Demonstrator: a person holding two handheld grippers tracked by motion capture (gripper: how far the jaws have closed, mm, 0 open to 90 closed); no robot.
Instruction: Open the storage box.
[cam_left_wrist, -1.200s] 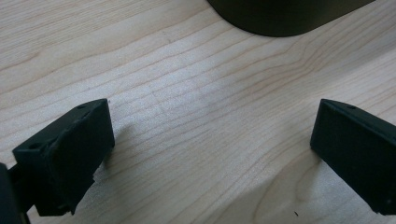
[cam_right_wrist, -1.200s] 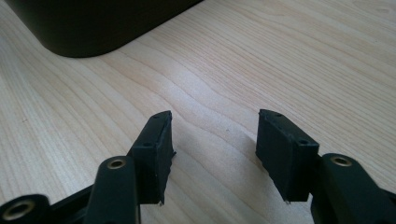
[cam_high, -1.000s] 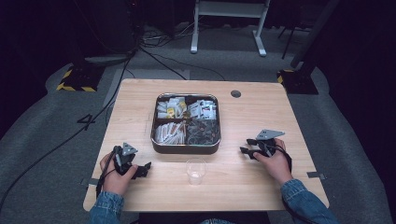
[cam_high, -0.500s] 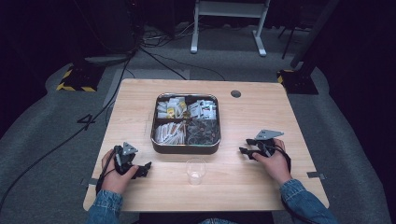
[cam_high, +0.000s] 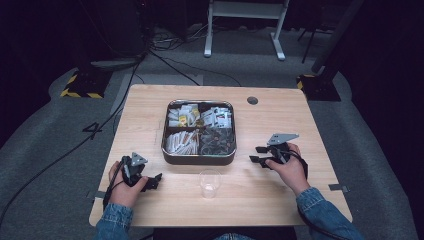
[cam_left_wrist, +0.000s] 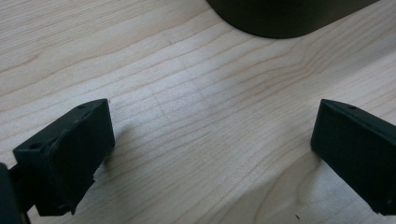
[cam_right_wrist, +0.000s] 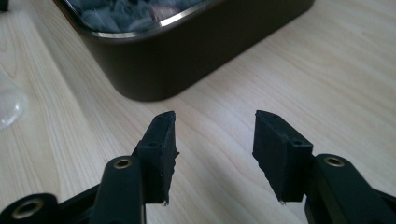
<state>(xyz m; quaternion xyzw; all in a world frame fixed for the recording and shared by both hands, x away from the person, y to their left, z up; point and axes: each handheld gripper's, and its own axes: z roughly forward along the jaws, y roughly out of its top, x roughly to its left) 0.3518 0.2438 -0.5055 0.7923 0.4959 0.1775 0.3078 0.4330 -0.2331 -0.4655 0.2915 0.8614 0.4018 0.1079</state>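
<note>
1. The dark square metal tray (cam_high: 199, 156), split into four compartments of sachets and small packets, sits mid-table; the small clear plastic cup (cam_high: 209, 183) stands upright just in front of its near wall, between the two hands.
2. The right gripper (cam_high: 257, 154) lies just off the tray's near right corner and points at it; in the right gripper view the dark tray wall (cam_right_wrist: 196, 60) is close ahead. Its jaws have just been narrowing, stand half apart, and nothing is between them.
3. The left gripper (cam_high: 155, 181) rests on the light wooden table (cam_high: 150, 100) near the tray's left front corner, jaws wide apart over bare wood.
4. The tray is square, with no long axis; the right hand seems slightly nearer.
</note>
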